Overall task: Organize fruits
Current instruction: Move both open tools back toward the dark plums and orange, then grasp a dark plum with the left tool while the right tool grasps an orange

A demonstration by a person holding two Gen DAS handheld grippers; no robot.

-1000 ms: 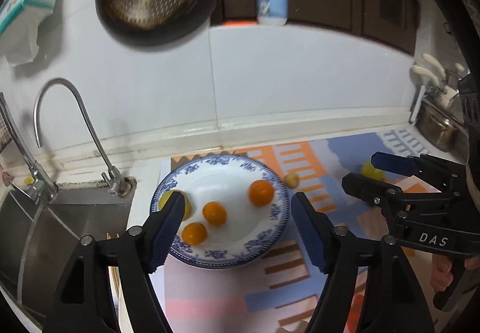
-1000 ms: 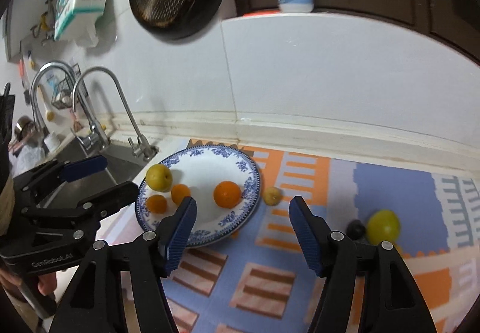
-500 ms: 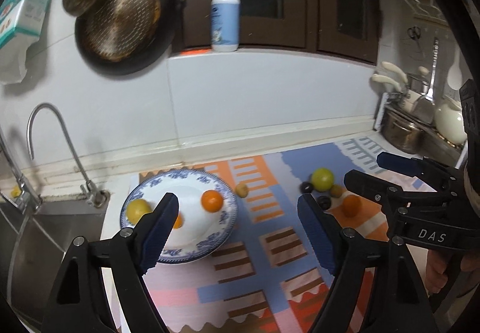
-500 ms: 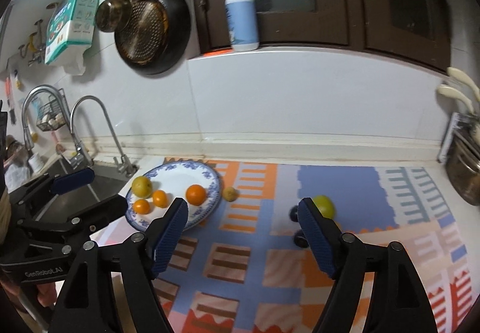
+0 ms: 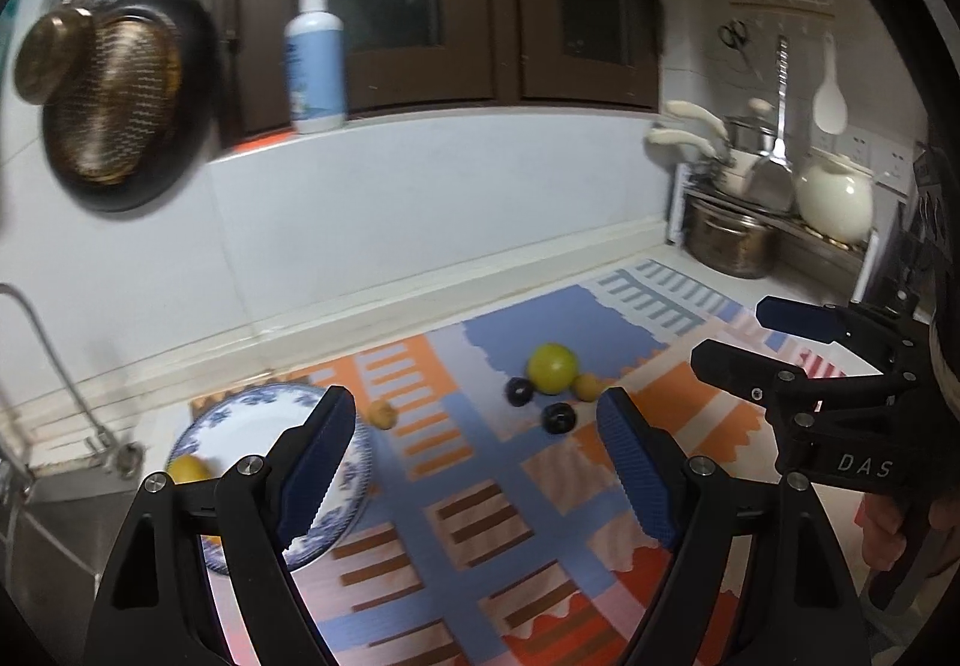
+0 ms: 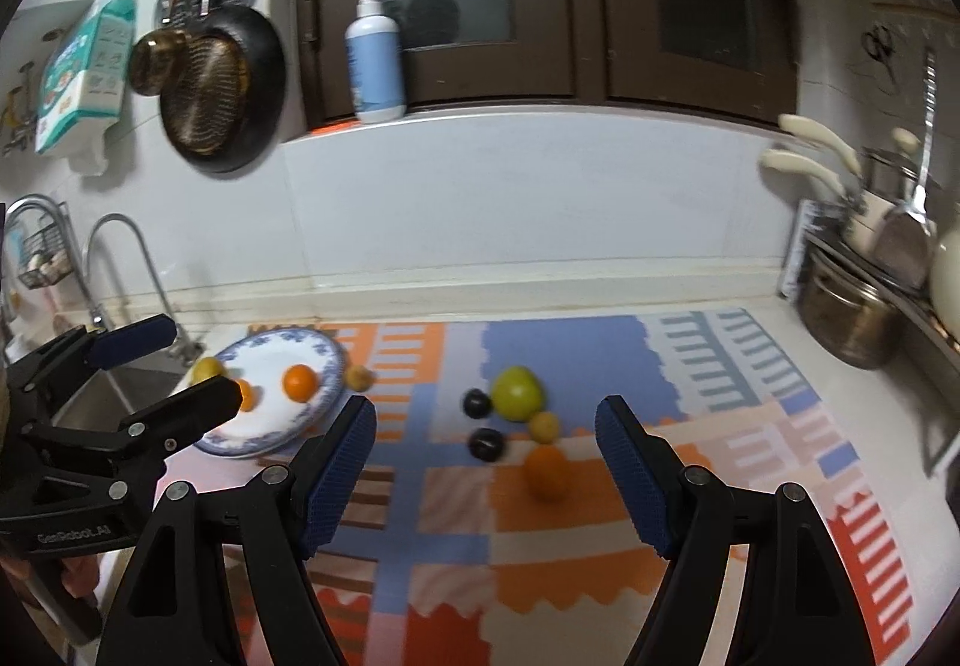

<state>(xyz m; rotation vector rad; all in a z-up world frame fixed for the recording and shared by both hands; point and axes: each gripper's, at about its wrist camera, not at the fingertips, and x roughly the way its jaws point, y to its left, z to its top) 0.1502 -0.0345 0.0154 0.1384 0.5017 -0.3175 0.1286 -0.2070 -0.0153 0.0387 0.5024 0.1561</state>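
Note:
A blue-and-white plate (image 6: 324, 360) on the left of the patterned mat holds an orange (image 6: 300, 382), smaller orange fruits and a yellow fruit (image 6: 207, 368). A small brownish fruit (image 6: 359, 378) lies beside its rim. On the mat lie a green fruit (image 6: 518, 393), two dark plums (image 6: 476, 403), a small yellow fruit (image 6: 544, 426) and an orange (image 6: 546, 473). My left gripper (image 5: 474, 462) is open and empty above the mat. My right gripper (image 6: 485, 462) is open and empty, above the loose fruit; it also shows in the left wrist view (image 5: 744, 342).
A sink with taps (image 6: 129, 258) lies left of the plate. A steel pot (image 6: 849, 315), a kettle and utensils stand at the right on a rack. A pan (image 6: 219, 87) hangs on the wall. A soap bottle (image 6: 375, 60) stands on the ledge.
Both grippers have pulled back and up from the plate and turned right. The loose fruit on the mat now sits between the fingers. Both stay open.

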